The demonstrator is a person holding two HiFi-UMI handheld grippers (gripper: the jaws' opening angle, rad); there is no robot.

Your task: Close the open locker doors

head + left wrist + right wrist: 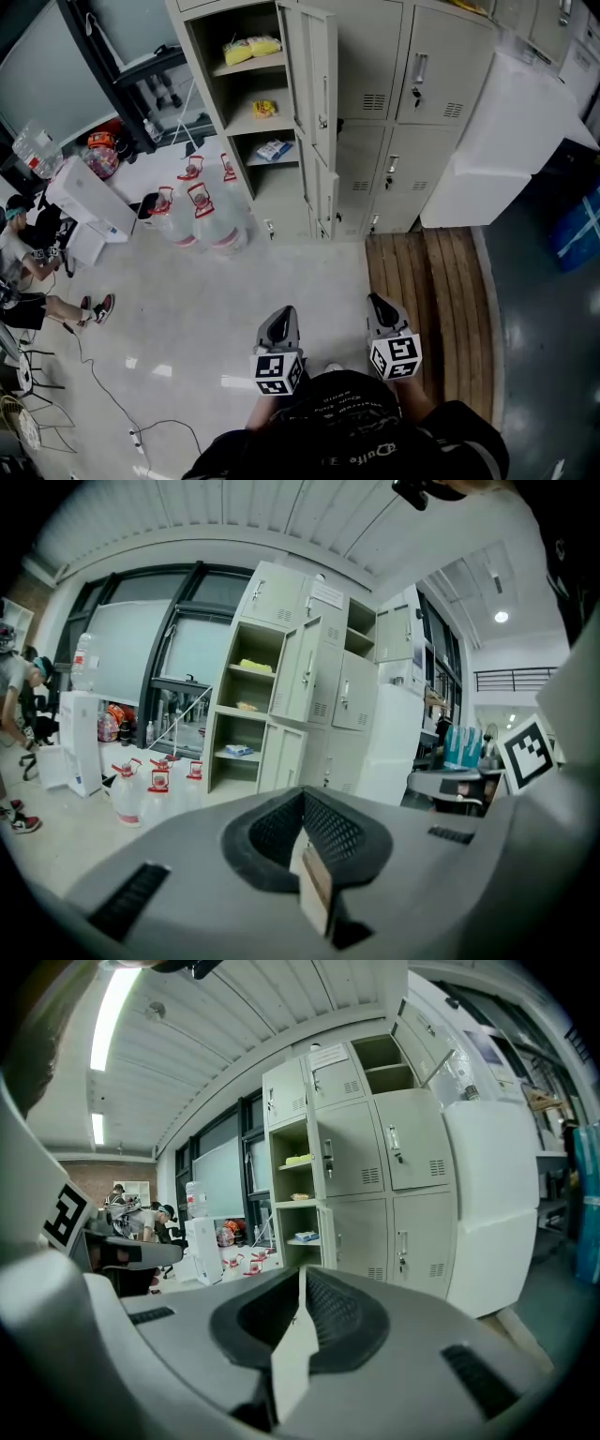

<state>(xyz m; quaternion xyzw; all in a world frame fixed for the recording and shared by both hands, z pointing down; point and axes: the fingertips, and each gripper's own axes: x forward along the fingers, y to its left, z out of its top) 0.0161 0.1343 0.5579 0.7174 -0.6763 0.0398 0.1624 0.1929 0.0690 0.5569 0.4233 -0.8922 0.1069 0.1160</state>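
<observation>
two beige metal locker doors (314, 75) stood open ahead of you, one above the other. your left gripper (279, 317) and right gripper (381, 304) each had jaws pressed together, empty, well apart from them. only the gripper views showed an unreadable paper label (326, 1057) on a top door. pale floor (281, 281) lay between, with clear water jugs (202, 220) left and a wooden pallet (441, 281) right.

I see a pale glossy floor (234, 291), a wooden pallet (441, 300) to its right, water jugs (202, 220) near a dark-framed window (122, 658), and a strip light (111, 1012) on the slatted ceiling (272, 997).
</observation>
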